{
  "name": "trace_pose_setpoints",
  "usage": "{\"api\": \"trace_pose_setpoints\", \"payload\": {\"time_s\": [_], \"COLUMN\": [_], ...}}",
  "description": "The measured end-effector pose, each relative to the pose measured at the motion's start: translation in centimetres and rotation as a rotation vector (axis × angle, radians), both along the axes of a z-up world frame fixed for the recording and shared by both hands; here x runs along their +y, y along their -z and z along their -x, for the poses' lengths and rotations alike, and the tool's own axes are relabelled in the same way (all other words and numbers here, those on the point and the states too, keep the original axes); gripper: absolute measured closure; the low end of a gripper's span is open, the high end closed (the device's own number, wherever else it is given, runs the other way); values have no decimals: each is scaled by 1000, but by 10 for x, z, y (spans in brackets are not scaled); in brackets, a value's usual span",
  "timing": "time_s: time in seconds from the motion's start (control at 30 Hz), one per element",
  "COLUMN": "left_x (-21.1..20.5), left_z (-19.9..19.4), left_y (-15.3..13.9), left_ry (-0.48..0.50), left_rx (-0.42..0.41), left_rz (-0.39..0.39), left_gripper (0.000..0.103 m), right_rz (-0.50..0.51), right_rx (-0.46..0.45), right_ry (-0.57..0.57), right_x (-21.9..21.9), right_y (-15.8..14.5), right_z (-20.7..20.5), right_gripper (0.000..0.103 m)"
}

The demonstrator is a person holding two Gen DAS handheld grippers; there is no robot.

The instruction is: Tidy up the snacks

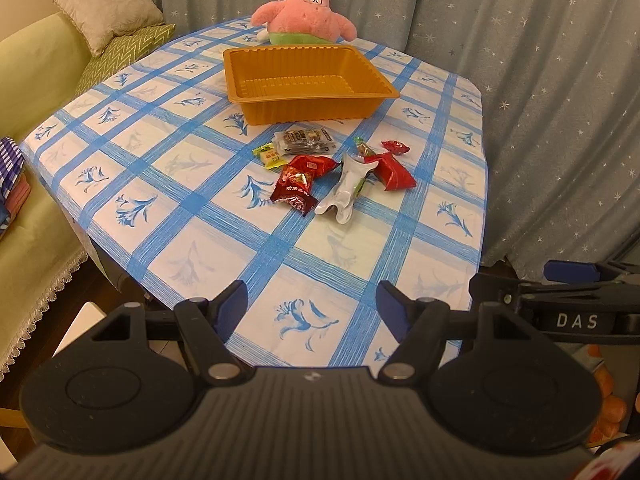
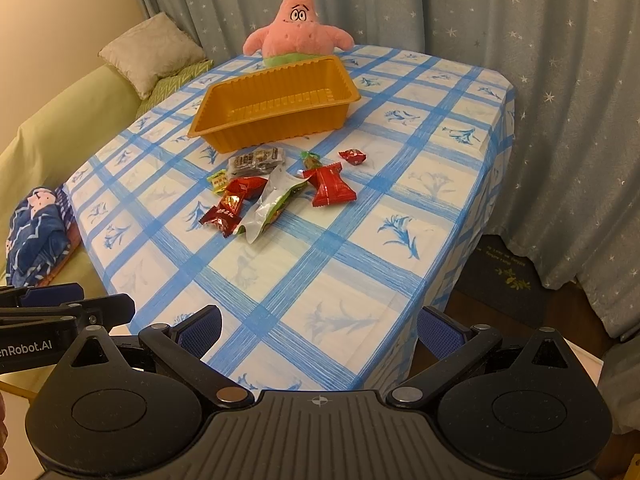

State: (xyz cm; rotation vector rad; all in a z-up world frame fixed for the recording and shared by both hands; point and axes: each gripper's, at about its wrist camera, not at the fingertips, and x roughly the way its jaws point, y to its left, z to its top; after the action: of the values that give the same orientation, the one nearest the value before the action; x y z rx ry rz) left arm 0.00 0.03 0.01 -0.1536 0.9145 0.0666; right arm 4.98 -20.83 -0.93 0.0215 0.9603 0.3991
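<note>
An empty orange plastic tray sits at the far middle of the table. In front of it lie several snack packets: a dark packet, a small yellow one, red packets, a silver-green pouch and a small red candy. My left gripper and right gripper are open and empty, held over the table's near edge, far from the snacks.
A pink star plush toy stands behind the tray. The table has a blue checked cloth. A green sofa with cushions is at the left. Starry curtains hang behind.
</note>
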Motion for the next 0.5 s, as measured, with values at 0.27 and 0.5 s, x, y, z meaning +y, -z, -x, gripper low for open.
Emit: {"api": "trace_pose_setpoints", "payload": {"time_s": [0.27, 0.5], "left_x": [0, 0], "left_z": [0, 0], "left_y": [0, 0], "left_ry": [0, 0], "left_rx": [0, 0], "left_rz": [2, 4], "left_gripper": [34, 34], "right_rz": [0, 1], "right_rx": [-1, 0], "right_ry": [0, 1], "right_x": [2, 4], "right_y": [-1, 0], "right_z": [-4, -5], "right_gripper": [0, 0]}}
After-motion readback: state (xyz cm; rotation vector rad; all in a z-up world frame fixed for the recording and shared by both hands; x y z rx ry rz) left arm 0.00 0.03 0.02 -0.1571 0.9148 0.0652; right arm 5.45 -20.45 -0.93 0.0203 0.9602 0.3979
